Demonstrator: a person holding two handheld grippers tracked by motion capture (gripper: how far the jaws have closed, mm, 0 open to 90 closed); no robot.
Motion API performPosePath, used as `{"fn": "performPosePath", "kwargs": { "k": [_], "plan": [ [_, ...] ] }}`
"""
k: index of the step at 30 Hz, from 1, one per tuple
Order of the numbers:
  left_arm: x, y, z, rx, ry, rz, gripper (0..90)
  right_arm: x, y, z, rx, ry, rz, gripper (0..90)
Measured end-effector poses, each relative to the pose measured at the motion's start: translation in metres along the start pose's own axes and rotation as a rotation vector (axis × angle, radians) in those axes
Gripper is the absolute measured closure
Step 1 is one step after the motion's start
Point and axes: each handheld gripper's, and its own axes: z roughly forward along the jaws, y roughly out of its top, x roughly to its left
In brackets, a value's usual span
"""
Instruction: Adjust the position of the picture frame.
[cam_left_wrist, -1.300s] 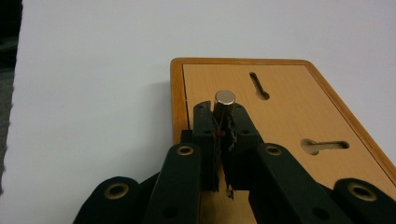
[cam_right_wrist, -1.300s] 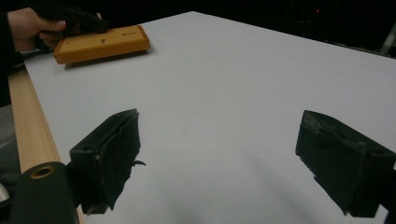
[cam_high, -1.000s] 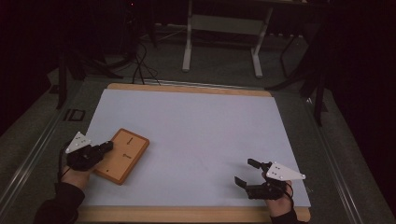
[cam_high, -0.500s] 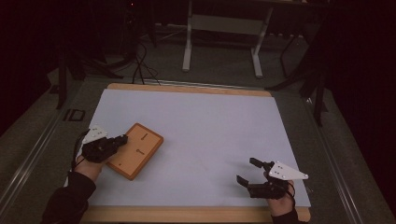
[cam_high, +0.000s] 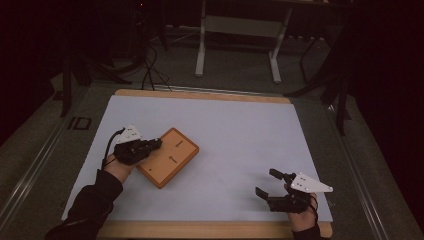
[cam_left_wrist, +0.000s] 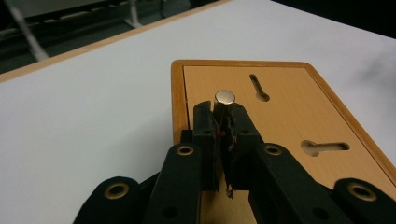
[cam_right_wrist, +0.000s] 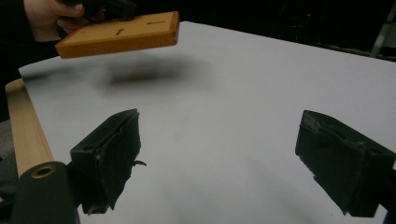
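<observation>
While my left gripper (cam_left_wrist: 224, 128) pinches the peg (cam_left_wrist: 224, 100), the board (cam_high: 169, 156) hangs off the table (cam_high: 240, 130); right fingers (cam_right_wrist: 114, 154) gape empty; next, set down gently.

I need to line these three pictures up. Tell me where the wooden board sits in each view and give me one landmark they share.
High view: the wooden board lies left of centre, the left gripper over its near-left edge.
Left gripper view: the board spreads from centre to lower right, beyond the jaws.
Right gripper view: the board sits top left, raised above its shadow.
Shared landmark: the white table sheet.
</observation>
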Motion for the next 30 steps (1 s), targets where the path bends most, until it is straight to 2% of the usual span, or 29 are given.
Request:
{"fn": "performPosePath", "kwargs": {
  "k": [4, 13, 14, 17, 19, 24, 30],
  "plan": [
    [-0.005, 0.004, 0.017, 0.011, -0.039, 0.003, 85.2, -0.001, 0.000, -0.001, -0.006, -0.003, 0.004, 13.6],
    [-0.021, 0.017, 0.054, 0.032, -0.102, 0.047, 85.2, -0.002, 0.000, -0.001, -0.004, 0.000, 0.006, 13.6],
    [-0.021, 0.017, 0.054, 0.032, -0.102, 0.047, 85.2, -0.002, 0.000, -0.001, -0.004, 0.000, 0.006, 13.6],
    [-0.027, 0.020, 0.071, 0.035, -0.130, 0.061, 85.2, -0.003, -0.001, -0.001, -0.006, 0.003, 0.008, 13.6],
    [-0.027, 0.020, 0.071, 0.035, -0.130, 0.061, 85.2, -0.003, -0.001, -0.001, -0.007, 0.003, 0.009, 13.6],
    [-0.040, 0.023, 0.097, 0.061, -0.178, 0.089, 85.1, -0.003, -0.002, -0.001, -0.004, 0.012, 0.019, 13.6],
    [-0.046, 0.026, 0.115, 0.065, -0.199, 0.102, 85.1, -0.004, -0.002, -0.001, 0.000, 0.022, 0.025, 13.6]
  ]
}}
